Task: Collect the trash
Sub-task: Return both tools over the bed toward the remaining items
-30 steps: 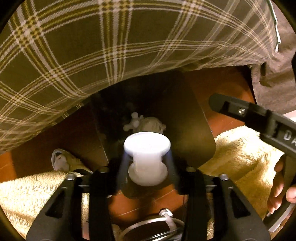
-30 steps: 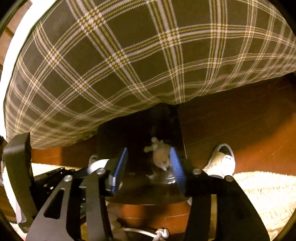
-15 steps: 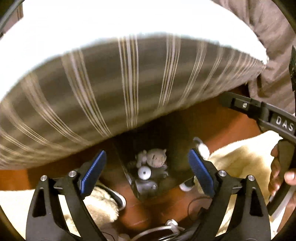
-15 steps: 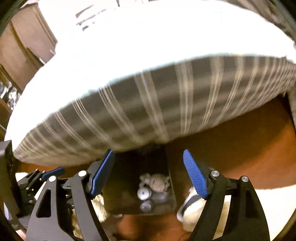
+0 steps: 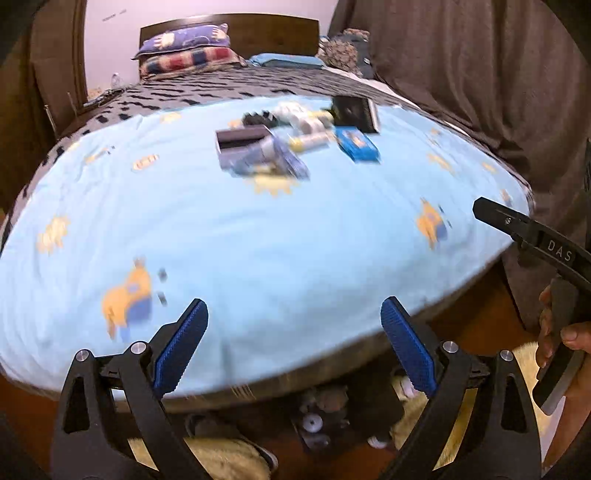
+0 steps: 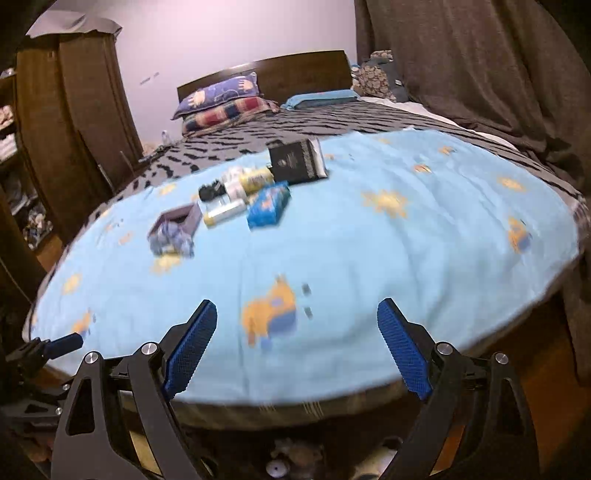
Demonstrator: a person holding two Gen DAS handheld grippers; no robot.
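Note:
My left gripper (image 5: pixel 292 302) hangs over the near edge of a light blue blanket (image 5: pixel 258 229), jaws opening, nothing between them. My right gripper (image 6: pixel 296 304) does the same beside it, also with nothing in it. Far up the blanket lies a blurred cluster: a grey open box (image 5: pixel 243 144) (image 6: pixel 177 221), a blue packet (image 5: pixel 358 146) (image 6: pixel 269 205), a black booklet (image 5: pixel 354 112) (image 6: pixel 295 160) and pale tubes (image 5: pixel 310 140) (image 6: pixel 225 214). Below the bed edge a dark bin (image 5: pixel 373 406) holds a white spool (image 5: pixel 313 422) (image 6: pixel 277 469) and a plush toy (image 6: pixel 295 454).
Pillows (image 6: pixel 221 99) lean on a wooden headboard (image 5: pixel 273 29) at the far end. A brown curtain (image 5: pixel 461 74) hangs on the right and a wardrobe (image 6: pixel 74 110) stands on the left. A cream rug (image 5: pixel 221 458) and a shoe (image 5: pixel 376 441) lie on the floor by the bin. A hand (image 5: pixel 565 339) grips the right gripper's handle.
The left gripper let go of the white spool, which now lies in the bin. Both grippers widened, rose from the bin and tilted up, so the bed top came into view.

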